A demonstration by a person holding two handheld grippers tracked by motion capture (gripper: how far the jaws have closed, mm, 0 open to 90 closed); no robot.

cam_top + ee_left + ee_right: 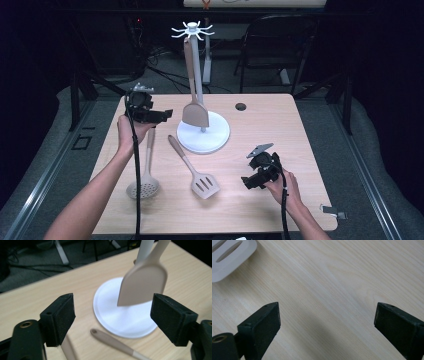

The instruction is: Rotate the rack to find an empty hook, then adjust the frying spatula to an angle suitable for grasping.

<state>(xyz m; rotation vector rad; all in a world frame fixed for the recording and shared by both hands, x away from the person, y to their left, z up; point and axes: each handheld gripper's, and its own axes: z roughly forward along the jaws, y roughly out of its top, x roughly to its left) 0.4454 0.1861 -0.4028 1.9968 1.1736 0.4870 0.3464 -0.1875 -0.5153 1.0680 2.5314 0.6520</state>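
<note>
Spatula hangs on rack; slotted turner and skimmer left on counter; both jaws apart, empty.

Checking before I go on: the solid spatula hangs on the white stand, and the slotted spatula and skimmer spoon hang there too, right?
Not quite. The solid spatula does hang on the white stand, but the slotted spatula and the skimmer spoon lie flat on the table, as the high view shows.

I'm seeing pale wood-grain on the table, matt beige plastic on the turner, smooth white plastic on the stand.
</note>
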